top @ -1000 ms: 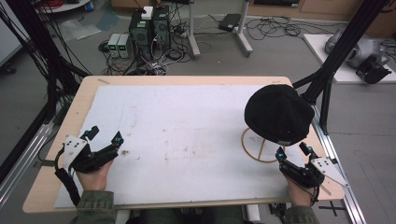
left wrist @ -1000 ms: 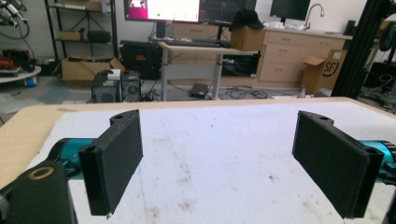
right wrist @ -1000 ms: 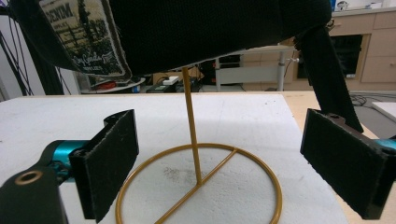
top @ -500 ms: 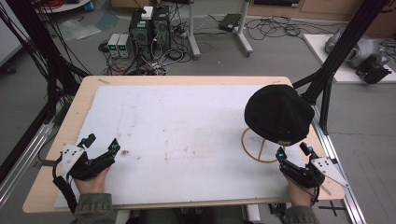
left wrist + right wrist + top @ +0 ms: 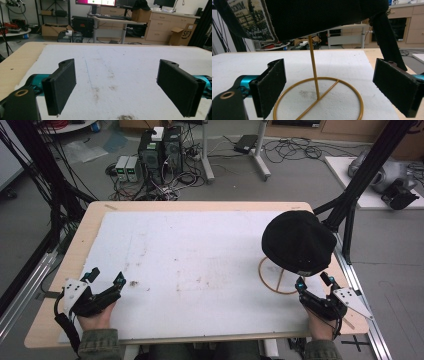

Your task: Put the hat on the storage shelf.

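A wooden table (image 5: 85, 235) carries a white foam sheet (image 5: 200, 265), stained with brownish specks toward its middle and near edge. Taking the sheet as landmark: at its right side a black cap (image 5: 298, 242) sits on a gold wire stand (image 5: 276, 279), whose ring base rests on the sheet and whose thin upright rod rises into the cap. In the right gripper view the cap hangs overhead with a woven patch (image 5: 250, 18) on its front; the lettering on it is too blurred to read surely, and a black strap (image 5: 388, 40) dangles at the right. The right gripper (image 5: 314, 282) hovers at the sheet's near right corner, just short of the stand's ring, jaws spread wide with nothing between them. The left gripper (image 5: 106, 276) sits at the sheet's near left corner, well apart from the cap, jaws likewise parted and empty, a dark smudge (image 5: 134, 283) just beyond it. Past the sheet's far edge stand computer boxes (image 5: 160, 150) amid tangled cables (image 5: 300, 150) on the floor; a cardboard box (image 5: 183, 35) marked "SF" stands near drawers.
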A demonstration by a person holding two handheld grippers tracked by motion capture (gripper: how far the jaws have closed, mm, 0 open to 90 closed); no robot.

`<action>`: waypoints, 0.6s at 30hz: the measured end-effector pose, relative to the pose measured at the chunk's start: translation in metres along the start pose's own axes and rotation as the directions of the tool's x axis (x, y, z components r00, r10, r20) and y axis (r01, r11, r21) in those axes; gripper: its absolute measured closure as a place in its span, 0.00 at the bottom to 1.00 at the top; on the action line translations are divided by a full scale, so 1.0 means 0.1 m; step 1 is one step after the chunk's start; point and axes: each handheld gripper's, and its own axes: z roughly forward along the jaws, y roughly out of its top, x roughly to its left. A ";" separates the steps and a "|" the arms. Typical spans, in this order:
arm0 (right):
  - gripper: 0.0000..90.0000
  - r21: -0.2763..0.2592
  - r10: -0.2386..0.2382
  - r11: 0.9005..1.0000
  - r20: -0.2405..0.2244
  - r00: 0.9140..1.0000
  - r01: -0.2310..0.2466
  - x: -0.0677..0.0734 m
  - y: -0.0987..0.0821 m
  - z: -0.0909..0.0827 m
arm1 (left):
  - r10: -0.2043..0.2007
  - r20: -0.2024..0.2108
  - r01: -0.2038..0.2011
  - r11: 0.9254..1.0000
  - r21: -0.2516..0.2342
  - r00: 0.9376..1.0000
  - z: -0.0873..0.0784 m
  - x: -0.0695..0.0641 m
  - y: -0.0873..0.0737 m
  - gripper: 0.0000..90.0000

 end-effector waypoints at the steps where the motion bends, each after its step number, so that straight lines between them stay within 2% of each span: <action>1: 0.12 0.000 0.000 1.000 -0.001 1.000 0.000 0.00 0.00 0.00 | 0.000 0.000 0.000 1.000 0.002 1.000 0.00 0.00 0.00 0.18; 18: 0.12 -0.003 0.003 1.000 0.000 1.000 -0.003 0.00 0.00 -0.01 | -0.014 0.011 0.014 1.000 0.008 1.000 0.00 0.00 -0.01 0.18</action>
